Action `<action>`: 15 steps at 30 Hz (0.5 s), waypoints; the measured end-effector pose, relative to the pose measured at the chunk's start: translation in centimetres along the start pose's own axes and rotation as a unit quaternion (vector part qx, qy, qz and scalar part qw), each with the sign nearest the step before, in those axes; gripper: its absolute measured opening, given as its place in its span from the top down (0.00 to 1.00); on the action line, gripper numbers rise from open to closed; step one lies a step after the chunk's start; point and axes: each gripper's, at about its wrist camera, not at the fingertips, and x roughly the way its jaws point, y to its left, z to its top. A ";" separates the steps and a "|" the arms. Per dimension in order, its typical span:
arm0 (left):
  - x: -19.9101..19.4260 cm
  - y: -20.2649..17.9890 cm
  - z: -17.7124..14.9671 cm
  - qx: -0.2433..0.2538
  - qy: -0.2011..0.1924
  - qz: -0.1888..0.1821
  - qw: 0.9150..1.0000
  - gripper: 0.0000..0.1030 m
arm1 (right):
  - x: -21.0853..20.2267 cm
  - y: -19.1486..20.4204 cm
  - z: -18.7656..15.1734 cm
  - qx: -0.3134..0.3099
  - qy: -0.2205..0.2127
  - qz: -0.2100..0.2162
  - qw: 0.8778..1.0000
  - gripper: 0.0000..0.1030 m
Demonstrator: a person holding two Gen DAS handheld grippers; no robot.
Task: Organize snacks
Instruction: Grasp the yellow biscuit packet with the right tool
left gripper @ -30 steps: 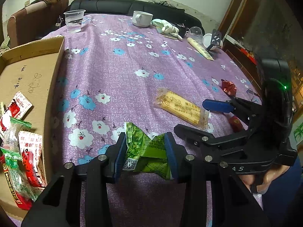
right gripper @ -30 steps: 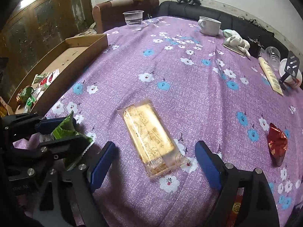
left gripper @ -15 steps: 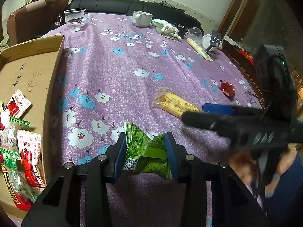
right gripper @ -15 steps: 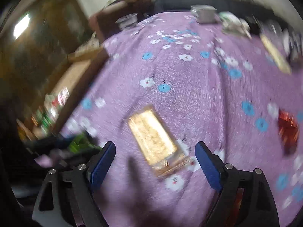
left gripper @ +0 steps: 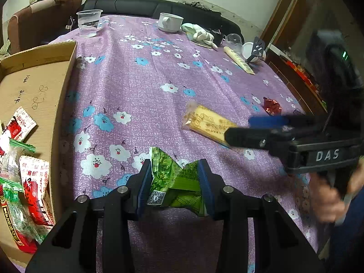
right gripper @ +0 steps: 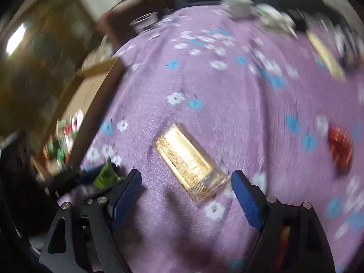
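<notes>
The left gripper (left gripper: 175,184) is clamping a crumpled green foil snack packet (left gripper: 176,182) just beside the open cardboard box (left gripper: 68,86); the right gripper (right gripper: 186,195), jaws closing with nothing pinched yet, is lining up over the yellow clear-wrapped biscuit bar (right gripper: 188,161) lying on the purple floral tablecloth (right gripper: 204,91), probably needing to descend and straddle it

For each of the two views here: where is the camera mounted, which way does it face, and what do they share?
Left wrist: on the left gripper, facing down across the table; it grips the green snack packet; a hand shows.
Right wrist: on the right gripper, tilted down at the yellow wafer packet, jaws closing, clear of it.
Shared: both packets, cardboard box.
</notes>
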 end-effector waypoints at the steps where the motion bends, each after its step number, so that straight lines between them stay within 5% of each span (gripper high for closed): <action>1: 0.0 0.0 0.0 0.000 0.000 0.000 1.000 0.63 | 0.0 0.4 0.4 -0.027 0.007 -0.006 1.000 0.20; 8: 0.0 0.0 0.0 0.000 0.000 0.000 1.000 0.63 | 3.5 0.8 0.8 -0.092 0.071 -0.008 0.993 0.29; 10: 0.0 0.0 0.0 0.000 0.000 0.000 1.000 0.63 | 3.9 1.1 0.5 -0.099 0.060 -0.029 0.993 0.41; 12: 0.0 0.0 0.0 0.000 0.000 -0.001 1.000 0.63 | 3.4 1.0 0.1 -0.085 0.052 -0.029 0.995 0.65; 15: 0.0 0.0 0.0 0.000 0.000 0.000 1.000 0.63 | 2.2 0.8 -0.6 -0.041 0.025 -0.025 0.999 0.66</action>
